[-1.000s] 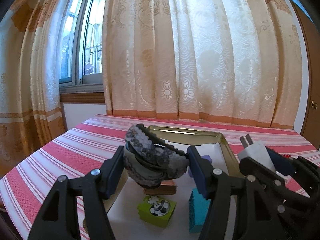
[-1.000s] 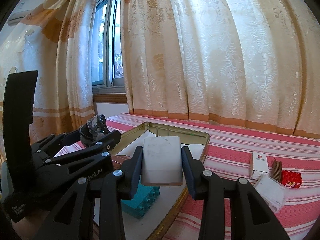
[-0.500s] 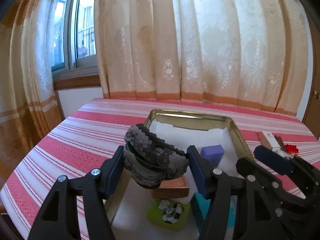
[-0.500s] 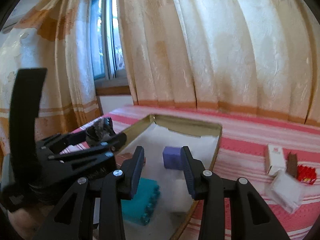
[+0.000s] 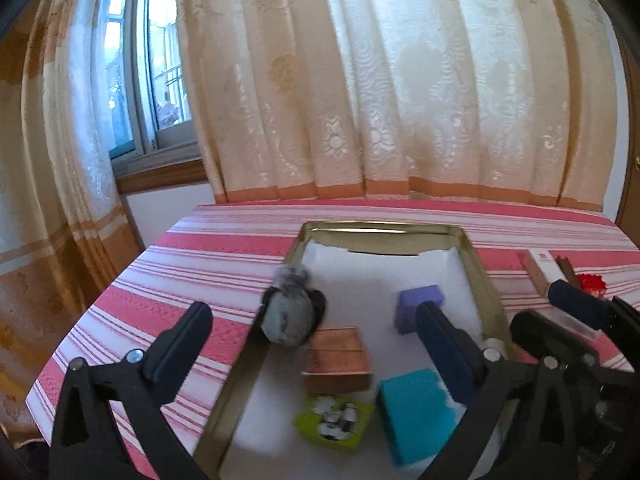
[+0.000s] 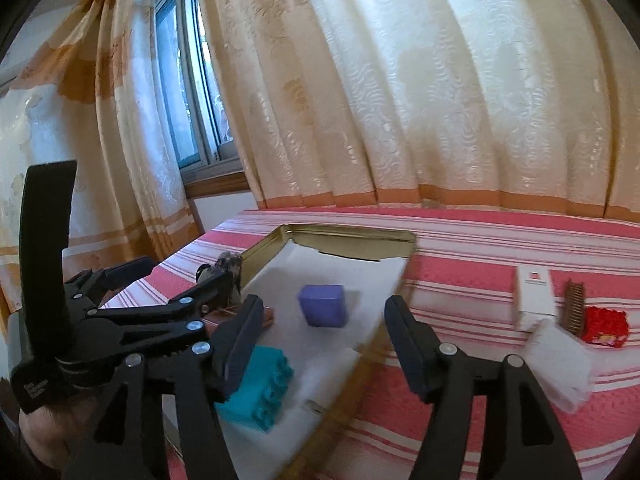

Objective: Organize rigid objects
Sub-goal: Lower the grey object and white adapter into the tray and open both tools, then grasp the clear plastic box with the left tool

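My left gripper (image 5: 314, 342) is opening, its jaws wide and its pads touching nothing. The grey sequinned hair band (image 5: 290, 312) is blurred and loose just beyond the fingertips, over the left rim of the gold tray (image 5: 486, 292). My right gripper (image 6: 326, 344) is opening too, with nothing between its fingers. The white plug adapter (image 6: 332, 376) lies in the tray near the right rim, below those fingers. In the tray are also a purple cube (image 5: 420, 306), a brown box (image 5: 338, 356), a green box (image 5: 336, 420) and a teal brick (image 5: 416, 408).
On the striped red cloth right of the tray (image 6: 348, 236) lie a white box (image 6: 536, 292), a brown comb (image 6: 572, 308), a red item (image 6: 604, 326) and a clear white packet (image 6: 560, 368). Curtains and a window stand behind the table.
The left jaws let go of the grey band, which dropped toward the tray's left rim. The right jaws released the white adapter into the tray and spread wider.
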A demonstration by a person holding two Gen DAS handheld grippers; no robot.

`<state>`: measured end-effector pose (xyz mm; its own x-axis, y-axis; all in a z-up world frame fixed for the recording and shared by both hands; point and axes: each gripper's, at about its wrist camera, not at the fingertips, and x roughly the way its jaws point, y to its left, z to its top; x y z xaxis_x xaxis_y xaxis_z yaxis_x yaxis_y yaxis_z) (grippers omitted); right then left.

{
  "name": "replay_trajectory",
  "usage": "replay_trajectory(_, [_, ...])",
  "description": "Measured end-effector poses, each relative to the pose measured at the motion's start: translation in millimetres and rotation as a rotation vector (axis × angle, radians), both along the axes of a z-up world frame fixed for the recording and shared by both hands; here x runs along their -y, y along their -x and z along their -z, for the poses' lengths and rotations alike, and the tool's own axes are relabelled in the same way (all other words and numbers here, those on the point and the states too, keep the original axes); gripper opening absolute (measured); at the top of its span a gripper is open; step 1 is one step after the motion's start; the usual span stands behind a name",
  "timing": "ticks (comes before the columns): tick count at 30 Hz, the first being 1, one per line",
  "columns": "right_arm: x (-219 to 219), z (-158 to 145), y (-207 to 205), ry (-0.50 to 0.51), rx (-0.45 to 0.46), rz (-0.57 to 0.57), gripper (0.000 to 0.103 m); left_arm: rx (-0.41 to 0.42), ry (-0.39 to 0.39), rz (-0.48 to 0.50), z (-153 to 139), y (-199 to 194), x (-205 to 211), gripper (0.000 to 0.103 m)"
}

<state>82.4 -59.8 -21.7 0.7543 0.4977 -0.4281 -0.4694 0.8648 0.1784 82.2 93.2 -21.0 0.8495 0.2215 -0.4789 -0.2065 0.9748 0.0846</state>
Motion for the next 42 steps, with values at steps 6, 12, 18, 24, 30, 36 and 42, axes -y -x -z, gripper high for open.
replay_trajectory(6, [57, -1, 6, 0.009, -0.005, 0.085, 0.070, 0.026, -0.016, 0.078, -6, 8, 48, 0.103])
replay_trajectory(12, [131, 2, 10, -0.018, -0.025, 0.225, 0.071, 0.001, -0.042, 0.206, -2, 3, 114, 0.103])
replay_trajectory(18, [191, 4, 7, -0.057, -0.041, 0.377, 0.071, -0.092, -0.011, 0.343, 17, -20, 174, 0.103])
replay_trajectory(24, [221, 12, 4, -0.109, -0.072, 0.438, 0.077, -0.175, 0.016, 0.442, 32, -45, 212, 0.103])
replay_trajectory(30, [235, 15, 3, -0.168, -0.097, 0.465, 0.078, -0.232, -0.020, 0.484, 45, -59, 233, 0.103])
replay_trajectory(36, [242, 21, -4, -0.194, -0.157, 0.480, 0.078, -0.283, -0.033, 0.472, 51, -79, 239, 0.102])
replay_trajectory(42, [242, 23, -6, -0.194, -0.179, 0.483, 0.078, -0.331, 0.010, 0.513, 58, -86, 235, 0.080])
